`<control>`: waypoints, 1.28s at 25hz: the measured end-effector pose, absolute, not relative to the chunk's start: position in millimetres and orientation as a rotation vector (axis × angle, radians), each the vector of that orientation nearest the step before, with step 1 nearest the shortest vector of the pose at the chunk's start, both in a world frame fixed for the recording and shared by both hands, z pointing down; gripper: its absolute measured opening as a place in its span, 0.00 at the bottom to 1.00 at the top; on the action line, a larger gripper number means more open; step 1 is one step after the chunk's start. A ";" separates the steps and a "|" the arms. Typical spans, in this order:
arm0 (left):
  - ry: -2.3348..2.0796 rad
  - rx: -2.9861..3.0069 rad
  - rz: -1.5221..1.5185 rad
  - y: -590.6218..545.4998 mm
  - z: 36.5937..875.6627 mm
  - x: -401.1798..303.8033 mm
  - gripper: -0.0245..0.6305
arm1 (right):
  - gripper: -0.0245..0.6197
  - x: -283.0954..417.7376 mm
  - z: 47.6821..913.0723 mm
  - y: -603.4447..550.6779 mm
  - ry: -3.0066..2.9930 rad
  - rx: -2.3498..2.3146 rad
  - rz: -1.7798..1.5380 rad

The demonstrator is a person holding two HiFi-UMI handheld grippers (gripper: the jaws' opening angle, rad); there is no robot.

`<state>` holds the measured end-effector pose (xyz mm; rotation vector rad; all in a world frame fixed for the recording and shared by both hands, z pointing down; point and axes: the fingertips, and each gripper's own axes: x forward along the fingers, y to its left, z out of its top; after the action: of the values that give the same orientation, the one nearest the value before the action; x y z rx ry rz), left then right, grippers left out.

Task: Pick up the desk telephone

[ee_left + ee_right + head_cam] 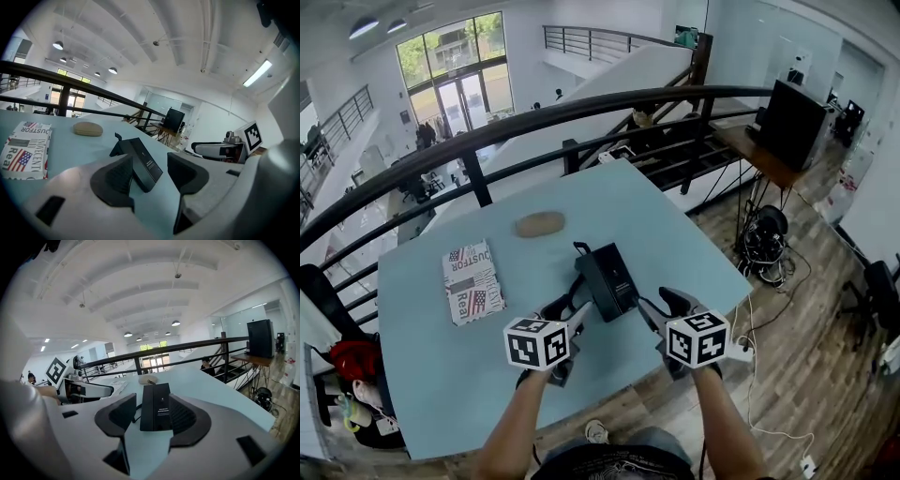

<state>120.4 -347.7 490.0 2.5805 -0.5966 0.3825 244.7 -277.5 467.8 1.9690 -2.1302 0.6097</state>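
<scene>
A: What is nearest to the person?
B: The left gripper (151, 165) and the right gripper (152, 416), both low over the near part of the light blue tabletop (478, 384). The fingers (117, 177) of the left one stand apart and grip nothing
A: And the right one?
B: Its fingers (123, 416) are apart too, with no grip
A: Where is the desk telephone?
B: The black desk telephone (607, 279) lies on the tabletop just beyond both grippers. In each gripper view it shows between the fingers. It is very close to the left gripper's left finger, but I cannot tell if they touch
A: What is farther?
B: To the left a flat packet with newspaper print (472, 281) lies well apart from the telephone. Beyond is a tan oval object (540, 224), and behind the tabletop runs a dark railing (581, 106)
</scene>
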 end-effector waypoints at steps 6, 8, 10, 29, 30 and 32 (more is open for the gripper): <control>-0.585 2.513 0.401 -362.9 512.6 132.4 0.37 | 0.35 255.4 486.3 -304.3 -2.186 1.897 0.675; -0.578 2.484 0.403 -367.3 520.2 139.2 0.37 | 0.35 261.7 494.4 -315.3 -2.201 1.864 0.694; -0.568 2.454 0.411 -371.4 529.0 146.7 0.39 | 0.35 268.0 502.2 -326.5 -2.220 1.823 0.711; -0.674 2.141 0.394 -424.4 600.6 197.4 0.44 | 0.44 286.6 585.2 -407.1 -2.382 1.227 1.043; -0.676 2.131 0.392 -425.5 603.2 198.8 0.44 | 0.45 284.9 589.2 -408.9 -2.389 1.193 1.075; -0.670 2.107 0.378 -426.3 606.6 201.9 0.44 | 0.46 281.1 596.7 -410.5 -2.396 1.122 1.128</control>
<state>201.9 -426.3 606.6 2.1065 -0.6697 0.3777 281.1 -410.5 596.7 1.1219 -2.3962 1.1283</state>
